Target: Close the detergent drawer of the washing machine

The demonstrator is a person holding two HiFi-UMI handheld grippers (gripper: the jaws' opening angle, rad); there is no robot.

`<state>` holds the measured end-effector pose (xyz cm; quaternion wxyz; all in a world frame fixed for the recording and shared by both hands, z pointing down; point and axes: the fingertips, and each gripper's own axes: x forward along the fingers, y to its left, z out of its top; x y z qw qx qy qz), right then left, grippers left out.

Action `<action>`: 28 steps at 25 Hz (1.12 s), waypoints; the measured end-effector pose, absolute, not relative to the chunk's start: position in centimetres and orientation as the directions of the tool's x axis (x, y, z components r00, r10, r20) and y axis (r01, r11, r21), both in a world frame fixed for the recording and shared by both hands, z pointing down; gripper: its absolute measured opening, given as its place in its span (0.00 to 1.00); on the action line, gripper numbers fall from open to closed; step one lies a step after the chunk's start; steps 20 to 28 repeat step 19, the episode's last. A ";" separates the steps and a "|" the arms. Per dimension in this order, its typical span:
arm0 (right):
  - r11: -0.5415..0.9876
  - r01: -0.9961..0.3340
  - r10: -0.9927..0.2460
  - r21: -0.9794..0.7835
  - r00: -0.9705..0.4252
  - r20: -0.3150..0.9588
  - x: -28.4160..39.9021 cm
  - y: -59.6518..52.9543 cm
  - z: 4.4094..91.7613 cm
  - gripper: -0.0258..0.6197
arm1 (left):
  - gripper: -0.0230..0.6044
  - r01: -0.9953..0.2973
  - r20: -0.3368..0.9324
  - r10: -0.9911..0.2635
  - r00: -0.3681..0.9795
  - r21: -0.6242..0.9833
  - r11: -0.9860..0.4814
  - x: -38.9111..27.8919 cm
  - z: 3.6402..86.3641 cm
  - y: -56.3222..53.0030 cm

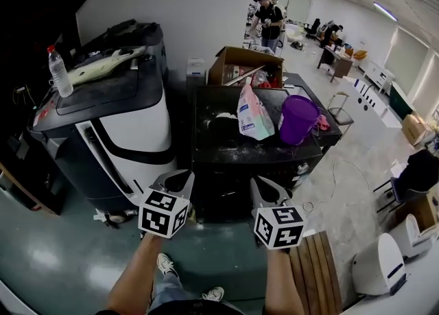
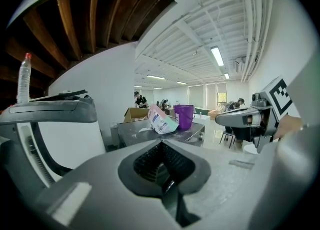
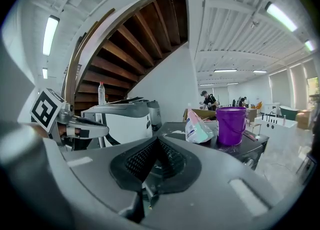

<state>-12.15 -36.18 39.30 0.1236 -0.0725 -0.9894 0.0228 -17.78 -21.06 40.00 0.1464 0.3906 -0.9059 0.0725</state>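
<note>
The black washing machine [image 1: 226, 149] stands right in front of me, its dark front facing me; I cannot make out the detergent drawer on it. My left gripper [image 1: 180, 180] and right gripper [image 1: 264, 187] hover side by side just short of its front edge, neither touching it. The left gripper [image 2: 161, 161] has its jaws together with nothing between them. The right gripper [image 3: 156, 159] is also shut and empty. Each gripper view looks over the machine's top [image 2: 150, 134] [image 3: 172, 128].
A pink-and-white detergent bag [image 1: 254, 114] and a purple bucket [image 1: 297, 119] sit on the washer's top, with an open cardboard box [image 1: 243, 63] behind. A large white-and-black machine [image 1: 116, 121] with a bottle [image 1: 60, 72] on it stands at the left. Wooden slats [image 1: 315, 272] lie at the lower right. People [image 1: 267, 18] work far back.
</note>
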 end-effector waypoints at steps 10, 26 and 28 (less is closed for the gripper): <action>0.990 0.125 0.136 -0.062 -0.964 0.230 -12.0 -36.9 38.8 0.08 | 0.04 -0.721 0.312 -0.681 -0.662 -0.019 0.692 -18.1 39.4 -21.1; 0.991 0.112 0.126 -0.071 -0.965 0.231 -11.8 -37.7 39.2 0.08 | 0.04 -0.717 0.316 -0.678 -0.664 -0.012 0.697 -18.1 39.6 -21.6; 0.991 0.112 0.126 -0.071 -0.965 0.231 -11.8 -37.7 39.2 0.08 | 0.04 -0.717 0.316 -0.678 -0.664 -0.012 0.697 -18.1 39.6 -21.6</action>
